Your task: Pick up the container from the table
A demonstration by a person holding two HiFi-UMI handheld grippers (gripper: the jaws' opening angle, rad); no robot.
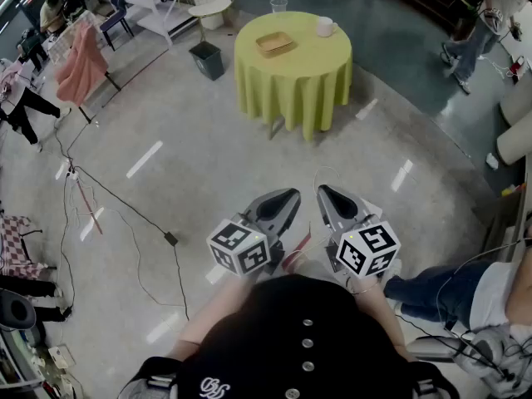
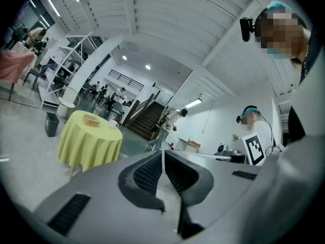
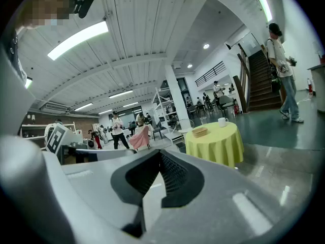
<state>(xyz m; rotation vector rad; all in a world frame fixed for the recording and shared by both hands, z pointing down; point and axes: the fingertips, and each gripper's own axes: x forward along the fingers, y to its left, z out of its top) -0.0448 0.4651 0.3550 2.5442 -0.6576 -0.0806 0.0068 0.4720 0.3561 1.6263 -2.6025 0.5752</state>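
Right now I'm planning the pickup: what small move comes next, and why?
Probably step toward the table: the basket lies on it far ahead, while the left gripper and right gripper are shut, empty and well short of it.

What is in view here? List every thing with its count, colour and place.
table: one, round, yellow-green cloth, on the floor ahead
woven tray: one, tan, on the table, left of middle
mug: one, white, on the table, far right
clear cup: one, see-through, at the table's far edge
bin: one, dark, on the floor left of the table
chair: one, white, beyond the bin
pink cloth: one, hung on a rack, far left
cable: one, black, across the floor at left
bystanders: several, round the edges
left gripper: grey, jaws shut, empty, far short of the table
right gripper: grey, jaws shut, empty, beside it
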